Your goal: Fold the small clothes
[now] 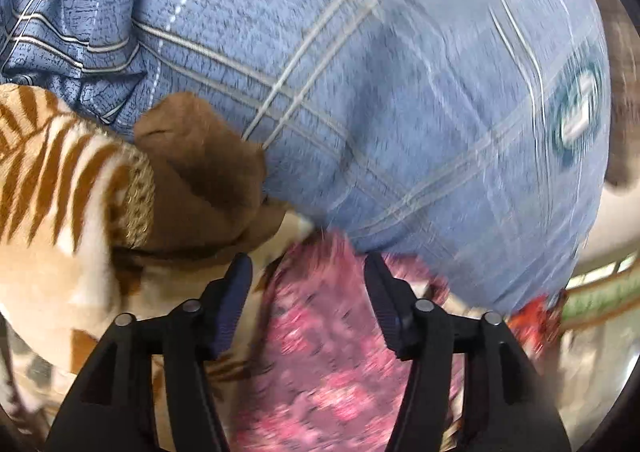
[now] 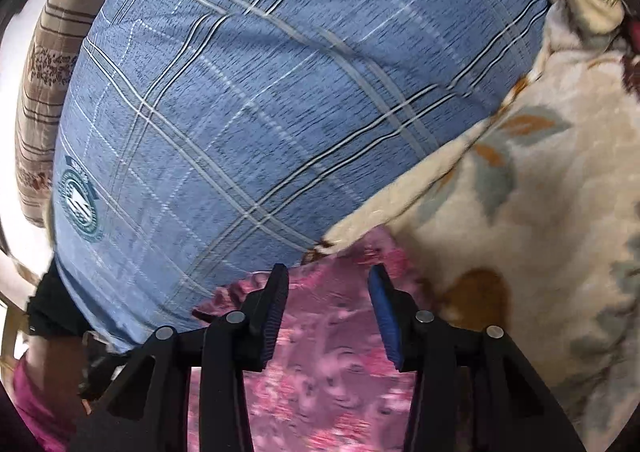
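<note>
A pink floral garment (image 1: 320, 352) lies below and between my left gripper's (image 1: 306, 276) fingers; the image is blurred. The jaws stand apart, with nothing clamped between them. In the right wrist view the same pink floral garment (image 2: 328, 364) lies under my right gripper (image 2: 328, 284), whose jaws also stand apart above the cloth. How the garment is laid out is hidden by the grippers and the blur.
A large blue plaid pillow (image 1: 400, 92) (image 2: 260, 112) with a round green emblem (image 2: 78, 204) fills the far side. A striped plush tiger toy (image 1: 80, 192) is at left. A cream floral blanket (image 2: 540, 212) lies at right, a brown striped cushion (image 2: 44, 92) at far left.
</note>
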A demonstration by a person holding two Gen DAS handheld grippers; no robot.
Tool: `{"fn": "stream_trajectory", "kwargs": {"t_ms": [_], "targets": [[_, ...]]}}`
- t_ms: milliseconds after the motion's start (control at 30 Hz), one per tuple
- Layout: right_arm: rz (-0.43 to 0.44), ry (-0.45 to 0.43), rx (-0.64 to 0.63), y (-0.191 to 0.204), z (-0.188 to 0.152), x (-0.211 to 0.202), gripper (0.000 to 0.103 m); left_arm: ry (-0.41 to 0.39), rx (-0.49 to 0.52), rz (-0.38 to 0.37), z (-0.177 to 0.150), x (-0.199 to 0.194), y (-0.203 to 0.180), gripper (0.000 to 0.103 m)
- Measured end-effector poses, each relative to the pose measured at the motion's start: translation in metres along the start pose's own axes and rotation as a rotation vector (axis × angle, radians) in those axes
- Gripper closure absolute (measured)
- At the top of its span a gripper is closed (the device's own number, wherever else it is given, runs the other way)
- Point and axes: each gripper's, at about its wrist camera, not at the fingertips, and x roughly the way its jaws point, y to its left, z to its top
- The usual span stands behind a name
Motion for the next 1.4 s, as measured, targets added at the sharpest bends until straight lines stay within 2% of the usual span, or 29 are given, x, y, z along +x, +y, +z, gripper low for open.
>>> {"fn": "stream_trajectory", "kwargs": {"t_ms": [200,300,400,467,500,533,567,600,633,700,733,800,933,967,1033,1100,1167,1200,1233,1300,1400], "targets": [[-0.057,0.044,-0.024,-0.007,0.000,0.009,0.055,0.108,0.178,0.099,-0.037,0.037,-0.010,0.043],[-0.075,0.088,-0.040,-0.001,0.000,0.027,0.046,0.130,0.182,0.102,-0.039,0.051,-0.019,0.043],[-0.134,0.114,-0.044,0.000,0.001,0.042,0.045,0.140,0.151,0.094,-0.033,0.067,-0.033,0.043],[-0.132,0.125,-0.027,-0.003,0.001,0.050,0.046,0.157,0.127,0.087,-0.031,0.077,-0.037,0.043],[-0.125,0.126,-0.027,-0.002,0.001,0.051,0.050,0.155,0.127,0.082,-0.031,0.079,-0.042,0.044],[-0.110,0.122,-0.038,0.000,0.002,0.051,0.068,0.140,0.145,0.083,-0.032,0.079,-0.046,0.049],[-0.100,0.115,-0.067,0.004,0.004,0.049,0.094,0.117,0.170,0.088,-0.037,0.080,-0.052,0.056],[-0.084,0.102,-0.093,0.008,0.007,0.046,0.097,0.096,0.191,0.099,-0.039,0.080,-0.056,0.072],[-0.053,0.070,-0.118,0.013,0.011,0.040,0.097,0.083,0.201,0.112,-0.039,0.081,-0.057,0.081],[-0.015,-0.013,-0.155,0.023,0.019,0.025,0.097,0.071,0.177,0.131,-0.039,0.083,-0.052,0.090],[-0.015,-0.049,-0.153,0.024,0.024,0.023,0.097,0.069,0.164,0.141,-0.037,0.082,-0.047,0.092],[-0.035,-0.044,-0.125,0.020,0.029,0.034,0.097,0.059,0.122,0.171,-0.034,0.076,-0.029,0.092],[-0.239,0.144,-0.098,0.001,0.021,0.081,0.094,0.058,0.033,0.127,-0.037,0.060,-0.010,0.092],[-0.227,0.117,-0.093,-0.001,0.018,0.074,0.089,0.057,0.039,0.123,-0.040,0.055,-0.010,0.092],[-0.186,0.036,-0.058,-0.004,0.014,0.048,0.088,0.039,0.086,0.124,-0.048,0.032,-0.010,0.092],[-0.110,0.006,-0.016,-0.011,0.009,0.018,0.079,0.026,0.135,0.095,-0.064,0.013,-0.018,0.089],[-0.066,-0.005,0.011,-0.023,-0.005,-0.015,0.064,0.020,0.163,0.027,-0.086,-0.007,-0.021,0.077],[-0.059,-0.009,0.016,-0.030,-0.012,-0.029,0.061,0.017,0.172,-0.009,-0.102,-0.018,-0.022,0.064],[-0.061,-0.011,0.020,-0.039,-0.022,-0.043,0.058,0.011,0.177,-0.037,-0.116,-0.025,-0.022,0.057],[-0.073,-0.012,0.027,-0.050,-0.047,-0.062,0.058,0.007,0.187,-0.068,-0.136,-0.035,-0.021,0.056],[-0.083,-0.008,0.043,-0.066,-0.082,-0.085,0.058,0.035,0.186,-0.067,-0.162,-0.037,-0.018,0.056]]}}
